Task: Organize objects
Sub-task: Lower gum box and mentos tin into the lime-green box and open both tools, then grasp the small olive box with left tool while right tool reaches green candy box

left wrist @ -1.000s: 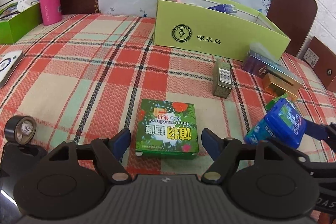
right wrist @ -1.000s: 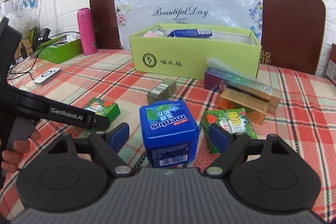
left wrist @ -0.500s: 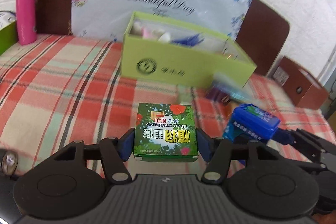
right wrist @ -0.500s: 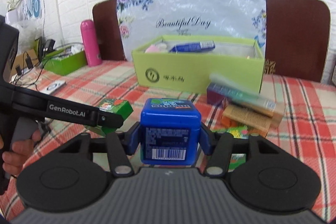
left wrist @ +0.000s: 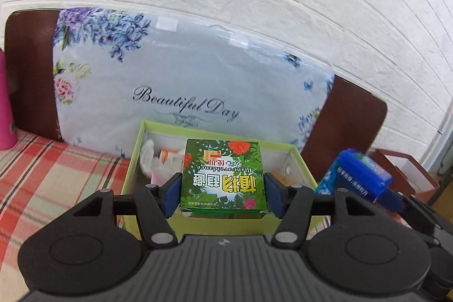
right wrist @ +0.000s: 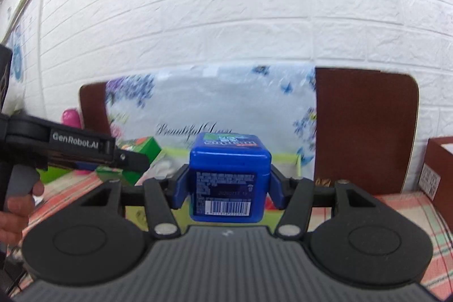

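My left gripper (left wrist: 223,193) is shut on a green leaf-print box (left wrist: 223,177) and holds it in the air over the open lime-green cardboard box (left wrist: 130,169), which has white and pink items inside. My right gripper (right wrist: 228,188) is shut on a blue Mentos tub (right wrist: 229,177), also lifted, just right of the left gripper. The tub shows in the left wrist view (left wrist: 354,177). The green box and the left gripper show at the left of the right wrist view (right wrist: 141,149). The lime box rim (right wrist: 283,157) lies behind the tub.
A floral "Beautiful Day" cushion (left wrist: 184,81) leans on a brown chair back (left wrist: 351,126) behind the box. A pink bottle (left wrist: 5,115) stands at far left on the checked tablecloth (left wrist: 56,177). A brown box (right wrist: 438,169) sits at right. A white brick wall is behind.
Both grippers closed on their objects, lifted them off the table and carried them forward and up to the lime-green box. The views have tilted upward toward the wall.
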A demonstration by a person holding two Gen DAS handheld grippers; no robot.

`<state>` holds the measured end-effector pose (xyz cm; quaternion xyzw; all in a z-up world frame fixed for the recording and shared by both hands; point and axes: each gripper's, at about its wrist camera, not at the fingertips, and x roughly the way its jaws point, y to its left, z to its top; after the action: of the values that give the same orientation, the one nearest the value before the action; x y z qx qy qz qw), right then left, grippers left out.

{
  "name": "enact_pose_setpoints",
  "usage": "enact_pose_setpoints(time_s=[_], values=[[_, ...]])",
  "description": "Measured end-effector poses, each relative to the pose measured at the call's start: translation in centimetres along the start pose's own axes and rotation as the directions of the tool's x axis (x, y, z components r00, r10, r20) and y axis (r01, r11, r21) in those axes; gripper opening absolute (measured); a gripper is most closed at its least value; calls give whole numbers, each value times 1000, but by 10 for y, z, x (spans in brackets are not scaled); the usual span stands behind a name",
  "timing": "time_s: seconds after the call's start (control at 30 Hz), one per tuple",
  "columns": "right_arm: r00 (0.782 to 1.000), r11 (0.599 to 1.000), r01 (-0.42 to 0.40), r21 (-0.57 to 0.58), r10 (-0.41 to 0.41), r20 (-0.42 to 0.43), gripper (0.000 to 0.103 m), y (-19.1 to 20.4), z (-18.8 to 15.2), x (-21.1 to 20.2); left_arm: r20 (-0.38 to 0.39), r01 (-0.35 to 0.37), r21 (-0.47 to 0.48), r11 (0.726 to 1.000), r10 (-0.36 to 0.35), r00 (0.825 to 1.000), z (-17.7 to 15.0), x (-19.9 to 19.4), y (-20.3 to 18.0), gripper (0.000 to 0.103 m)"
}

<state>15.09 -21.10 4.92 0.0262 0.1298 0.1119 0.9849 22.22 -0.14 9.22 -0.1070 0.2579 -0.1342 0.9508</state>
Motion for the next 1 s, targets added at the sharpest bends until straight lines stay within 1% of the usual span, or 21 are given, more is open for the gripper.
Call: enact_pose_setpoints(time_s=[0.1, 0.23, 0.27, 0.3, 0.33, 0.37, 0.4, 0.43, 0.5, 0.57, 0.63, 0.7, 0.77, 0.9, 1.0], values=[[999, 1000, 26, 18, -26, 33, 55, -8, 9, 24, 4, -8, -18, 1000, 8, 1000, 12, 20, 5, 63], [999, 999, 27, 39, -29, 46, 55, -14, 11, 53, 26, 0, -42, 999, 2, 1000, 19, 46, 11, 64], [999, 999, 28, 47, -30, 41, 56, -14, 9, 60, 40, 1, -54, 999, 1, 999, 17, 53, 14, 66], [999, 998, 28, 55, -30, 33, 56, -14, 6, 69, 31, -9, -60, 998, 11, 999, 14, 60, 16, 82], [1000, 998, 22, 60, -23, 15, 61, -14, 1, 78, 0, -35, -58, 998, 35, 999, 11, 67, 18, 86], [1000, 998, 15, 56, -13, -22, 74, -14, -4, 88, -26, -62, -53, 997, 60, 998, 5, 72, 20, 86], [998, 999, 27, 43, -24, -60, 80, -13, -9, 94, -42, -66, -45, 997, 64, 997, -2, 73, 23, 86], [996, 999, 43, 27, -41, -73, 80, -12, -16, 95, -48, -57, -42, 997, 55, 997, -8, 72, 27, 86], [996, 999, 48, -2, -48, -77, 89, -10, -29, 90, -37, -39, -58, 998, 37, 999, -18, 63, 34, 86], [995, 998, 56, 12, -55, -84, 91, -12, -38, 84, -25, -41, -74, 996, 39, 999, -23, 51, 38, 86], [995, 997, 60, 54, -55, -84, 94, -17, -42, 75, -16, -46, -75, 996, 45, 999, -26, 41, 37, 86], [995, 995, 63, 74, -57, -78, 96, -18, -41, 65, -8, -46, -62, 997, 46, 999, -29, 30, 35, 86], [996, 996, 62, 69, -58, -64, 97, -16, -36, 54, -9, -52, -57, 997, 52, 999, -32, 19, 31, 86], [999, 998, 44, 47, -44, -21, 103, -10, -25, 24, -31, -68, -63, 996, 66, 997, -42, -2, 23, 86], [1000, 999, 19, 46, -18, -22, 103, -7, -21, 1, -59, -92, -50, 995, 89, 994, -54, -17, 16, 86]])
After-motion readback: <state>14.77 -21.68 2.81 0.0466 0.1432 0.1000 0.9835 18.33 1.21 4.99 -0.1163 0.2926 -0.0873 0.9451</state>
